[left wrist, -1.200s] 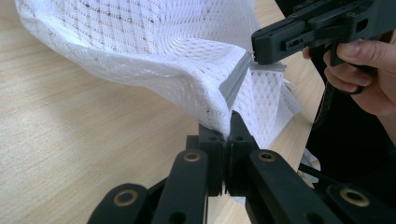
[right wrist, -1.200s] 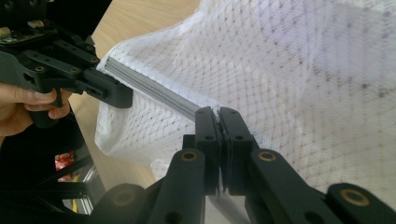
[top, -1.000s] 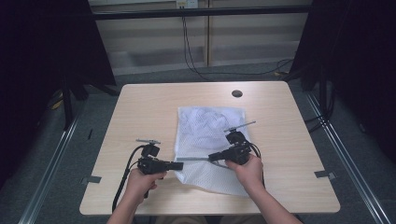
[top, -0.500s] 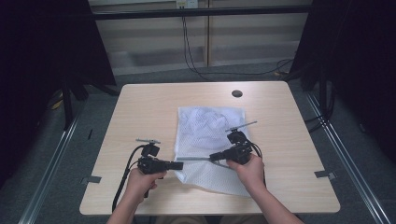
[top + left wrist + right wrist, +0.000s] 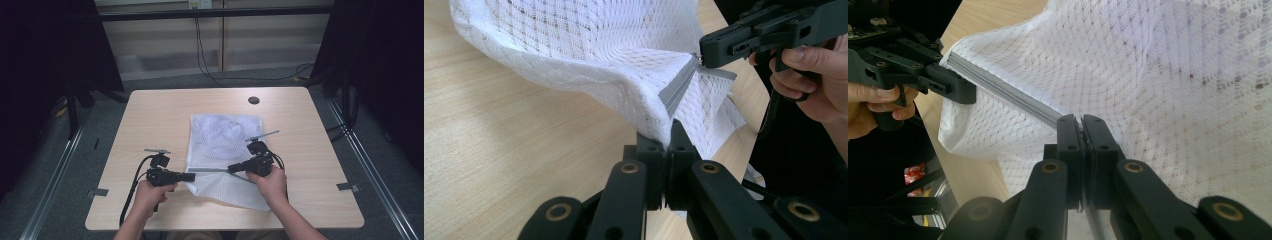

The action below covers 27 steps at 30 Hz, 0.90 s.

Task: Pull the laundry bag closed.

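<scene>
A white mesh bag (image 5: 225,137) with a grey zipper (image 5: 210,170) lies on the wooden table (image 5: 160,115), its near part lifted between the two grippers. My left gripper (image 5: 192,176) is shut on the bag's edge at the zipper's left end; in the left gripper view its jaws (image 5: 669,132) pinch the mesh (image 5: 599,45) just below the zipper (image 5: 679,87). My right gripper (image 5: 231,168) is shut on the zipper farther right, seen close up (image 5: 1080,122) with the grey zipper strip (image 5: 1003,92) stretched taut toward the left gripper (image 5: 970,92). The right gripper (image 5: 704,52) faces mine across the strip.
A dark round grommet (image 5: 253,100) sits near the table's far edge. Black curtains stand on both sides, metal rails (image 5: 65,150) run along the floor, and cables (image 5: 210,70) hang behind the table. Bare tabletop lies left and right of the bag.
</scene>
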{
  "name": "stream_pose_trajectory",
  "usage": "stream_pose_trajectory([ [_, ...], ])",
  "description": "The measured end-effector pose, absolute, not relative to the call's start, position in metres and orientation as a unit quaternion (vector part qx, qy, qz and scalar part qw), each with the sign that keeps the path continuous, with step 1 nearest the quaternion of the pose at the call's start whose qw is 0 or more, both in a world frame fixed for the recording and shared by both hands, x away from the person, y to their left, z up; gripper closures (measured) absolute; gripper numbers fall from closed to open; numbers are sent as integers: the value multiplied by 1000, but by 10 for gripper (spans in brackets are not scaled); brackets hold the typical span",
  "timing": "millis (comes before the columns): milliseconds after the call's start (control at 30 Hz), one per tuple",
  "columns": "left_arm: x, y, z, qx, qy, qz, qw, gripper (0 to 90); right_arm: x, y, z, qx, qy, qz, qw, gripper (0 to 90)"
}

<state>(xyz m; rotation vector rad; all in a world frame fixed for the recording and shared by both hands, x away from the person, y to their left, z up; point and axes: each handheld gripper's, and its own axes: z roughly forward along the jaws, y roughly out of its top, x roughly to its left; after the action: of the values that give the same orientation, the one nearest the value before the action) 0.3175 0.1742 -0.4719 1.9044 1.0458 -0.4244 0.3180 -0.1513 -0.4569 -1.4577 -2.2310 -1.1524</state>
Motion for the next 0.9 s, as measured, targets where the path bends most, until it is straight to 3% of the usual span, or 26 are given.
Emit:
stream_pose_trajectory([
  [900, 318, 177, -473, 763, 429, -174, 451, 883, 318, -172, -456, -511, -758, -390, 110, 873],
])
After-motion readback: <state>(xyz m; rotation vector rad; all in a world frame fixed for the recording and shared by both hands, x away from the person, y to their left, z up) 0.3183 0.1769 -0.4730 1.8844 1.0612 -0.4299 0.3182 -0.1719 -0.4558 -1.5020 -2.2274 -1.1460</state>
